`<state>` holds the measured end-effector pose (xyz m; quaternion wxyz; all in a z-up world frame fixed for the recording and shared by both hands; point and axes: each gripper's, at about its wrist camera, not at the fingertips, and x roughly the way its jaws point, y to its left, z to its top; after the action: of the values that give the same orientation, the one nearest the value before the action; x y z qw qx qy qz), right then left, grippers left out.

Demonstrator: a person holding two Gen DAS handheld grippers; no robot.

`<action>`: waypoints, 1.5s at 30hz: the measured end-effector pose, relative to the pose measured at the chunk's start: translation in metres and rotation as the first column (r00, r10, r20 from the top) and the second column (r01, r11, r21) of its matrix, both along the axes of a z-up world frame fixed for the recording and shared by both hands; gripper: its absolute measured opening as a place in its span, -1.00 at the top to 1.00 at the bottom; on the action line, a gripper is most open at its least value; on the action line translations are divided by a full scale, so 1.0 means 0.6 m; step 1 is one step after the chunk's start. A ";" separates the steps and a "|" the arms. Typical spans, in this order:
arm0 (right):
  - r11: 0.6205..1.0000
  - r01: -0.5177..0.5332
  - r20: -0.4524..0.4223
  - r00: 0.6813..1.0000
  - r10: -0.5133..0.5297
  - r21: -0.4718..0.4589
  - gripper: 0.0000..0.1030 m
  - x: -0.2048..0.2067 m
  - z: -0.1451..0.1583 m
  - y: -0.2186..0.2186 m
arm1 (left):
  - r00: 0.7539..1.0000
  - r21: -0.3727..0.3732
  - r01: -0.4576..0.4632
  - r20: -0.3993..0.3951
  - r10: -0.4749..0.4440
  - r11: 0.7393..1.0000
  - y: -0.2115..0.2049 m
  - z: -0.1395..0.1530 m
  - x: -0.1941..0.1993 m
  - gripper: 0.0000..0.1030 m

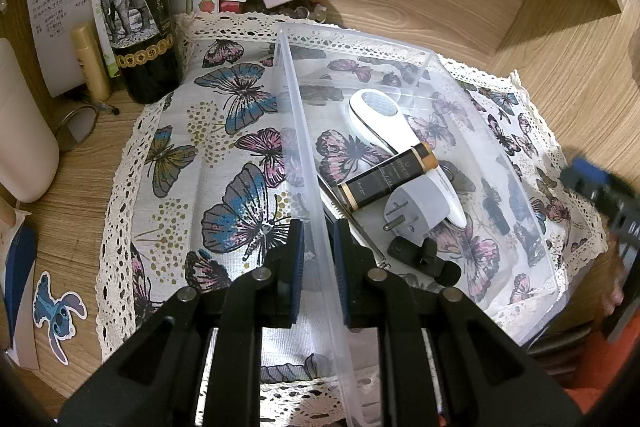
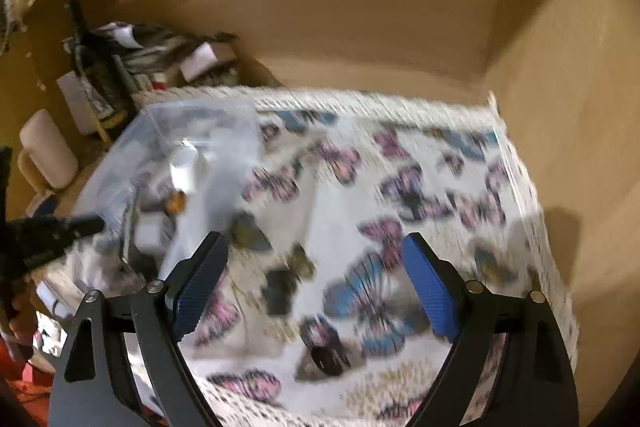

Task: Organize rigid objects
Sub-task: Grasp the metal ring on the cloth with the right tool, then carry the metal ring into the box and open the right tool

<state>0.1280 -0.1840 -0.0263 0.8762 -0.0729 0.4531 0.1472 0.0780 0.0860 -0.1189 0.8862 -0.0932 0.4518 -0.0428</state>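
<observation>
Clear plastic bin [image 1: 496, 131] is sitting on the butterfly cloth [image 1: 224, 163], and your left gripper [image 1: 318, 239] is pinching its near wall.
You are keeping a white brush [image 1: 384, 123], a black tube [image 1: 384, 179], a grey plug adapter [image 1: 416, 203] and a black clip [image 1: 420, 255] inside it. The wine bottle [image 1: 132, 11] is showing an elephant label, its script too small to read. Your right gripper [image 2: 312, 283] is hanging spread wide, empty, over the cloth.

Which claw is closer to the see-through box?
Left. The left claw pinches the clear box by its wall. The right claw hangs open over the butterfly cloth beside it.
</observation>
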 end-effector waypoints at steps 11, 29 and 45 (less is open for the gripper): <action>1.000 0.023 -0.124 0.992 -0.024 -0.009 -0.21 -0.049 -0.084 -0.041 | 1.000 -0.007 0.000 -0.002 0.000 1.000 0.001 -0.001 0.000 0.72; 1.000 0.016 -0.055 0.998 -0.017 -0.014 0.37 -0.035 -0.075 -0.028 | 1.000 -0.003 0.002 -0.002 -0.002 1.000 0.001 -0.001 0.000 0.72; 0.973 -0.222 0.152 0.965 0.212 0.056 0.37 0.011 0.030 0.116 | 1.000 -0.004 0.004 -0.012 -0.004 1.000 0.002 0.000 0.001 0.72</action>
<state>0.1347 -0.1142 -0.0085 0.8874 -0.1008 0.3719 0.2530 0.0789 0.0871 -0.1191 0.8833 -0.0944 0.4571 -0.0451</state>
